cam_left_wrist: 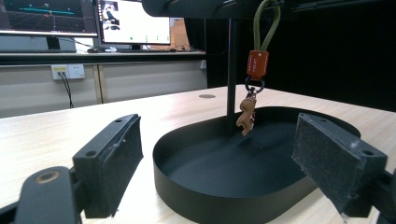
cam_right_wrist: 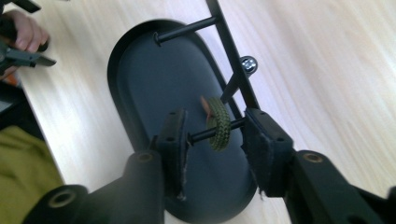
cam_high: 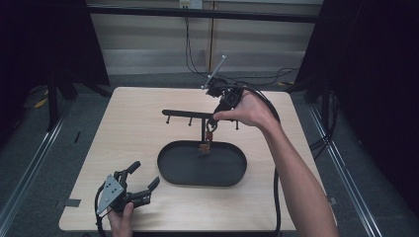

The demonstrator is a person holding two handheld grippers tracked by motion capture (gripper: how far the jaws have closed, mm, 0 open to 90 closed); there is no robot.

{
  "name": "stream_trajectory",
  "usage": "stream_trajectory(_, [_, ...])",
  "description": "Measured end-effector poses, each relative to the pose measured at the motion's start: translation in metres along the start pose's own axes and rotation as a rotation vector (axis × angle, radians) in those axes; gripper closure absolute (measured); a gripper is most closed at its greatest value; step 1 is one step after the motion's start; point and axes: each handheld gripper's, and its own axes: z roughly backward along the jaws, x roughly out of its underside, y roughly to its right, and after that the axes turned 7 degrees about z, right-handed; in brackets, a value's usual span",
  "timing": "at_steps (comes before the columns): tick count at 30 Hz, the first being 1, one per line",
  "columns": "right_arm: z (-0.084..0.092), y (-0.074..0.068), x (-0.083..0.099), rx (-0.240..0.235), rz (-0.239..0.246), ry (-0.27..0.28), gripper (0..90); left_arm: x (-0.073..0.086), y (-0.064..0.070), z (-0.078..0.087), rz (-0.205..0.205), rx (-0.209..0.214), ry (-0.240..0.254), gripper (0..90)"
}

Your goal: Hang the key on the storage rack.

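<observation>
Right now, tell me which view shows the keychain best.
The left gripper view: the keychain hangs side-on, with green loop, orange tag and brown figure visible. The right gripper view shows the loop end-on on a peg; the high view shows a small speck.

A lab or office: monitors [cam_left_wrist: 84, 21] on a bench, wall sockets [cam_left_wrist: 68, 71], black curtains [cam_high: 375, 74], loose cables [cam_high: 190, 54].

The high view looks forward and down over the whole desk [cam_high: 138, 128]. Both gripper views sit close, sharing the black tray [cam_left_wrist: 187, 186]: left level from its near rim, right from above.
</observation>
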Motion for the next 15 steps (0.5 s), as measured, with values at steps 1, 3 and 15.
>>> stream_trajectory(1, [0.0,-0.001,0.003,0.007,-0.004,0.026,57.5,0.0,0.0,0.0,-0.002,0.0,-0.001,15.7])
stream_trajectory(3, [0.003,-0.004,0.008,0.036,-0.028,0.071,57.5,0.0,0.0,0.0,-0.002,0.0,-0.001,15.7])
stream_trajectory(15, [0.006,-0.018,0.042,0.029,-0.051,0.268,56.6,0.0,0.0,0.0,-0.001,-0.001,-0.004,15.7])
